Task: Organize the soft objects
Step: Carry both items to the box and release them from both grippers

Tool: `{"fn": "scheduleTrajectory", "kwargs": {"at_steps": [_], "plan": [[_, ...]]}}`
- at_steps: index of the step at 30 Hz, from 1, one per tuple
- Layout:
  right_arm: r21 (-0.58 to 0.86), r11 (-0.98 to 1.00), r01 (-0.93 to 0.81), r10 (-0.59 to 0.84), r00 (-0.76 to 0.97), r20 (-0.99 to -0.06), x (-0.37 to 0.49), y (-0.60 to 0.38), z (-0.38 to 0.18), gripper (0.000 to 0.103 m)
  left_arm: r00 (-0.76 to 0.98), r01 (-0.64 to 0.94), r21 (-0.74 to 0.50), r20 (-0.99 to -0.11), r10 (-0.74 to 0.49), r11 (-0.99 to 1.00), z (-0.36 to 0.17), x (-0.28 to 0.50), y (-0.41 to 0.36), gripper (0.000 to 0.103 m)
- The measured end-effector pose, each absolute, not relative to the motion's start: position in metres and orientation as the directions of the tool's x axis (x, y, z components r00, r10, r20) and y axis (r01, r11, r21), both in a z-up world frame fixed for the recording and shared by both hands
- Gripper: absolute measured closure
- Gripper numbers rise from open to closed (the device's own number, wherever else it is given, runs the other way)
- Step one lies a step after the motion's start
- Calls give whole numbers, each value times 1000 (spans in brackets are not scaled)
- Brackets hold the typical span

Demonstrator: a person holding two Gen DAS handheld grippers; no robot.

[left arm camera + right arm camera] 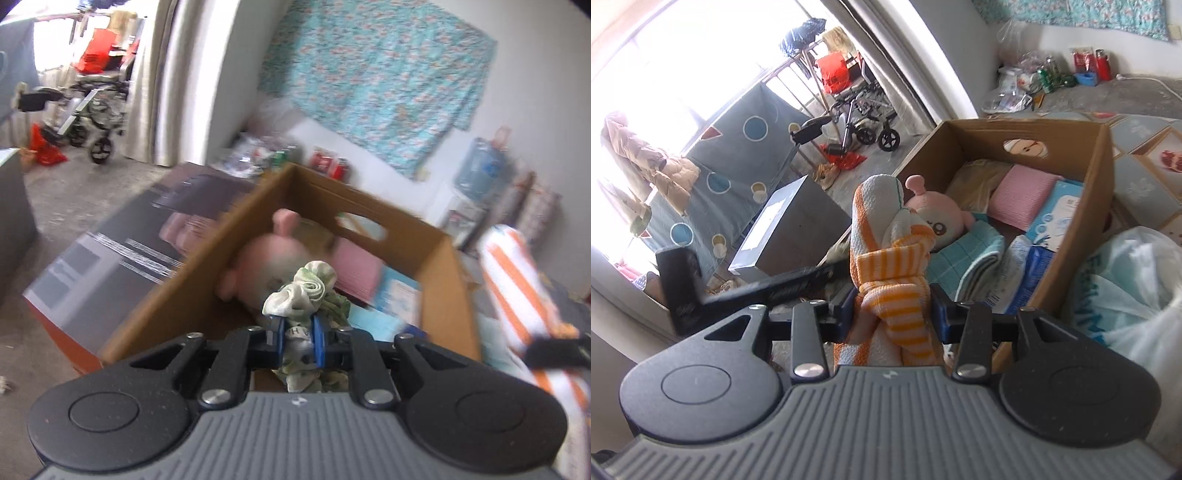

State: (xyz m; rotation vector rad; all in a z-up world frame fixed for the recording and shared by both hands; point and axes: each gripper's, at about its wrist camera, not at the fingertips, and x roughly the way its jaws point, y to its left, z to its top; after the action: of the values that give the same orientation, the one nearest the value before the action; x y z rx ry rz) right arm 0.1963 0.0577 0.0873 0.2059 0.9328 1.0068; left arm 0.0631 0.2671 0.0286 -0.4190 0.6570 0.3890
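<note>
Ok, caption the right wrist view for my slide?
Right gripper clamps an orange-striped towel beside the cardboard box of soft items.

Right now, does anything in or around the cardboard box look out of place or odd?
Nothing looks spilled or damaged. The cardboard box stands upright, loosely filled: a pink plush toy, a pink cloth and a teal towel. Each tool holds a bunched cloth near it: left pale green, right orange-striped.

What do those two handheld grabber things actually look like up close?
Both look alike. The left gripper and right gripper each have a ribbed grey body, black round-ended housings, black link arms with silver bolts, and blue pads on black fingers. No cables or sleeves show.
</note>
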Motion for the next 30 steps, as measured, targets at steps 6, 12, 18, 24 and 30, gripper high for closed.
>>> {"fn": "scheduleTrajectory", "kwargs": {"at_steps": [6, 12, 18, 24, 30], "plan": [[563, 551, -617, 791, 170, -588, 214, 71, 66, 61, 693, -544, -297, -686, 220, 785, 11, 94, 302, 86], [560, 561, -610, 778, 157, -609, 223, 74, 55, 61, 600, -624, -267, -766, 232, 735, -14, 106, 315, 77], [552, 571, -608, 765, 150, -626, 226, 80, 51, 60, 606, -624, -285, -764, 220, 728, -13, 92, 316, 69], [540, 580, -610, 736, 108, -668, 224, 104, 48, 60, 665, -610, -261, -682, 304, 748, 22, 64, 304, 60], [489, 604, -629, 672, 71, -737, 221, 148, 27, 60, 718, -587, -268, -609, 337, 764, 47, 33, 292, 59]]}}
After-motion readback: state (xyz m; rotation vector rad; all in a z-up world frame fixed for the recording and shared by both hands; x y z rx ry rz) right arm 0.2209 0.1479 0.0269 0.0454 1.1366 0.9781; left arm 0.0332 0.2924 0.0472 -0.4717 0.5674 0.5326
